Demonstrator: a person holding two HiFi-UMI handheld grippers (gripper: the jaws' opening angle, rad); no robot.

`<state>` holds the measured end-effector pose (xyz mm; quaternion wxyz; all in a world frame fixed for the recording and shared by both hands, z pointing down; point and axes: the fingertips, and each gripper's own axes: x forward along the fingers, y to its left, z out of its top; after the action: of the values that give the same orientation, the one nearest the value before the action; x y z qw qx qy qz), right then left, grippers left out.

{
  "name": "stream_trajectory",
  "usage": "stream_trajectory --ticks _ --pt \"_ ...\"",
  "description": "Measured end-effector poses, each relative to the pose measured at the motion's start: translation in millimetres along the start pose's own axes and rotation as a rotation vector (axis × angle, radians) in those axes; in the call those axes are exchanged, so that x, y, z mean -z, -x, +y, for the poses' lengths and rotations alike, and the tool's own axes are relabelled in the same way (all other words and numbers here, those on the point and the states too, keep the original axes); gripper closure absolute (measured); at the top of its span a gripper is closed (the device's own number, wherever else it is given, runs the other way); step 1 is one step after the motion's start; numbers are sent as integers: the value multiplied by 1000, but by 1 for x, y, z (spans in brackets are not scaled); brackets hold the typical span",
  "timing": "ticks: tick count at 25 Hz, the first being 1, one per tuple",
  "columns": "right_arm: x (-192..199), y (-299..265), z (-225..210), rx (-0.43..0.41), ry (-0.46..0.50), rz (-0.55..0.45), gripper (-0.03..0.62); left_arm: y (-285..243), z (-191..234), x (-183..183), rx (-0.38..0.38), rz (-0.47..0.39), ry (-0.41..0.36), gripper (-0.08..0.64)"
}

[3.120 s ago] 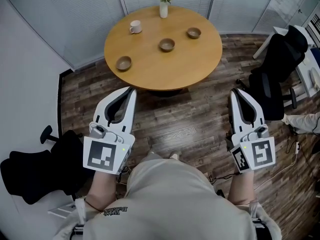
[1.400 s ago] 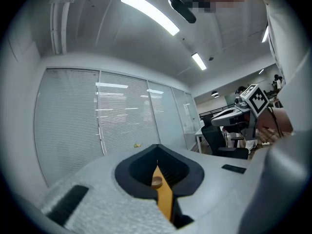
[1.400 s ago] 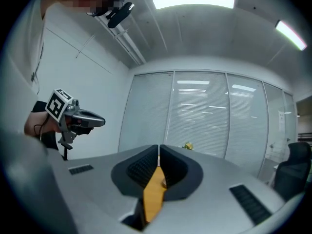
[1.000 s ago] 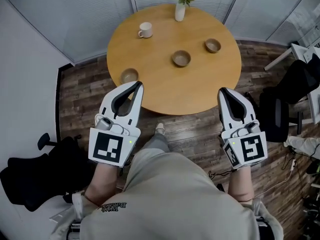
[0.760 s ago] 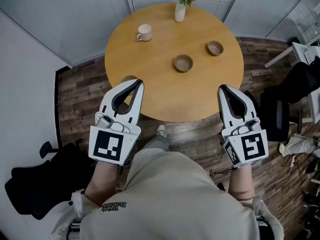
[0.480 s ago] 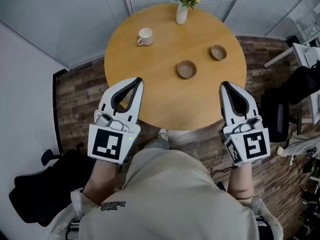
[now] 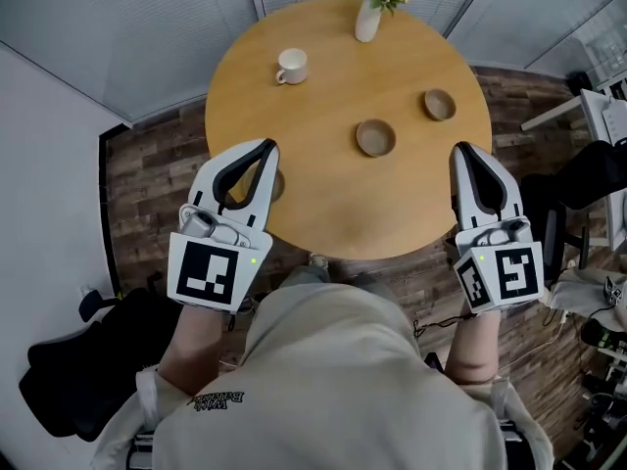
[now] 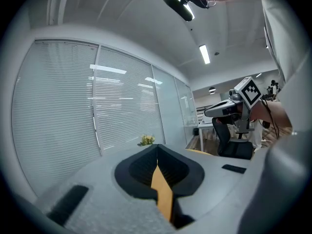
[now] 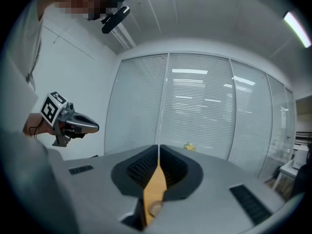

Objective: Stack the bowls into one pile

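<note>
Two brown bowls stand apart on the round wooden table (image 7: 323, 204), one in the middle (image 7: 376, 137) and one to its right (image 7: 439, 104). Only a sliver of a third bowl (image 7: 278, 186) shows beside my left gripper (image 7: 266, 147), which hangs shut and empty over the table's near left part. My right gripper (image 7: 462, 150) is also shut and empty, above the table's near right edge. Through the slit under the shut jaws, the right gripper view shows one bowl (image 9: 155, 208). The left gripper view shows only a strip of tabletop (image 8: 162, 194).
A white mug (image 7: 292, 66) and a white vase with flowers (image 7: 369, 18) stand at the table's far side. Black office chairs sit on the wood floor at the left (image 7: 59, 360) and right (image 7: 578, 179). Glass walls with blinds enclose the far side.
The person has walked up to the table. Both shut grippers have come from over the floor to over the table's near edge, and the left bowl has gone behind the left gripper.
</note>
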<state>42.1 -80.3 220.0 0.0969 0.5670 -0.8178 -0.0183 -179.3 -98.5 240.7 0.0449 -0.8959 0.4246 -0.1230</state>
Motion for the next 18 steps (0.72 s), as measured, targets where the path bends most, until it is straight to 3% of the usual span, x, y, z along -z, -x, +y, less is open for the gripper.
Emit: stream_trajectory --ticks 18 --pt "14 -22 -31 -112 1 4 558 -18 -11 -9 -99 26 28 538"
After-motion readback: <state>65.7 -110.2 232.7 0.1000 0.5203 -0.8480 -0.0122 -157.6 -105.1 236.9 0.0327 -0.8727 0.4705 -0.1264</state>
